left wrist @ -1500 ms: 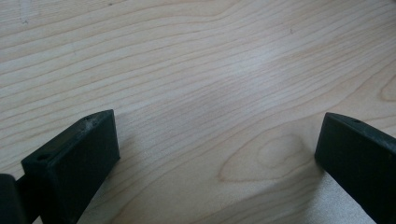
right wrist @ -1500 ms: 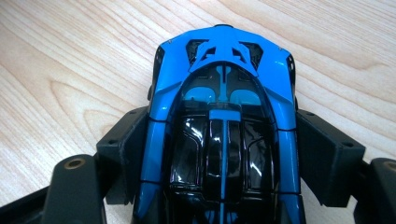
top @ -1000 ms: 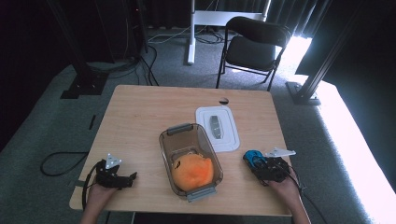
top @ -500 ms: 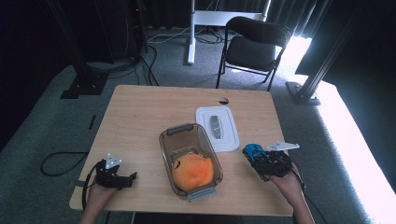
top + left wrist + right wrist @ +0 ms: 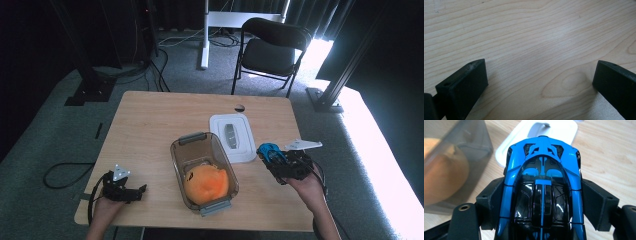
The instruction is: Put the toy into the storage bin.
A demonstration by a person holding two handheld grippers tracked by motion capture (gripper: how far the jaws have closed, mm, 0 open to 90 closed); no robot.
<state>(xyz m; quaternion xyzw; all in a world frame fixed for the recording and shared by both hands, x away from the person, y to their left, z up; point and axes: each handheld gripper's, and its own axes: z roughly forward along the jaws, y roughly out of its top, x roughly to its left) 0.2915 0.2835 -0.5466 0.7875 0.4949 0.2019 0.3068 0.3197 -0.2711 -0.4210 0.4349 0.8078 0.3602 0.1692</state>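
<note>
1 toy car (image 5: 543, 185) in right gripper (image 5: 280, 162) jaws | 1 container (image 5: 180, 159) | 1 lid (image 5: 219, 125)

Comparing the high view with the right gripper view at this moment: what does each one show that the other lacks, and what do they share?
High view alone: the left gripper resting near the table's front left corner, a black chair on the floor beyond, and the container's whole outline.

Right gripper view alone: the jaws pressed against both flanks of the blue toy car, plus its black roof and blue centre stripe.

Both: the right gripper holding the car, the clear container with an orange object inside, the white lid flat on the wooden table.
</note>
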